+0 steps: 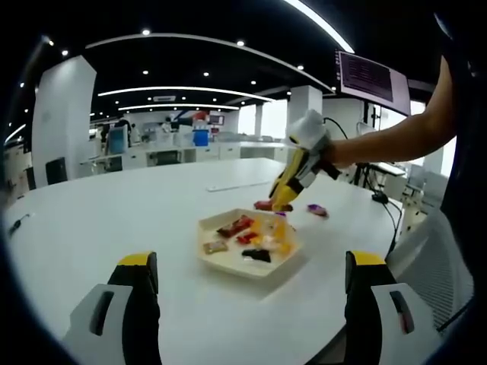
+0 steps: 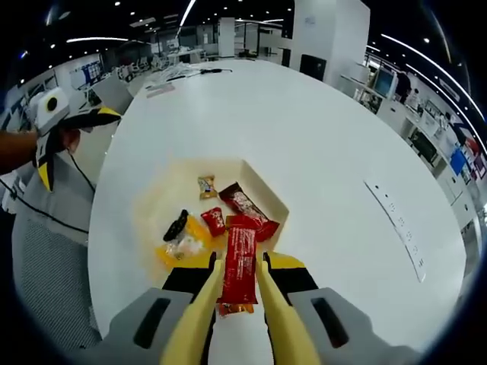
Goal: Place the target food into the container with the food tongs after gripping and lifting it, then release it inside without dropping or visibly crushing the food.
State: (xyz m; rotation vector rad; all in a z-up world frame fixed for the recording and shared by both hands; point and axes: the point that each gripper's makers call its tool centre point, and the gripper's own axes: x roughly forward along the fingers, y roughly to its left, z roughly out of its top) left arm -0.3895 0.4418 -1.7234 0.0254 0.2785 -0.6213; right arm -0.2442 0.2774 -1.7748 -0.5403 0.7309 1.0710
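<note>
White counter [image 2: 319, 152] holds the tray [image 2: 268, 199]; right gripper [image 2: 238, 285], closed on the red snack bar [image 2: 240, 262] above it, could squash it or let it slip; left gripper [image 1: 251, 283] is wide open with nothing in it.

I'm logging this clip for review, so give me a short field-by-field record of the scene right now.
surface: white table
container: pale tray, angular rim, holding several wrapped snacks
right gripper: shut on a long red snack packet, at the tray's near edge in its own view
left gripper: open, nothing between its jaws, short of the tray
loose item: purple-wrapped snack on the table beyond the tray
task state: packet gripped, not yet released
</note>
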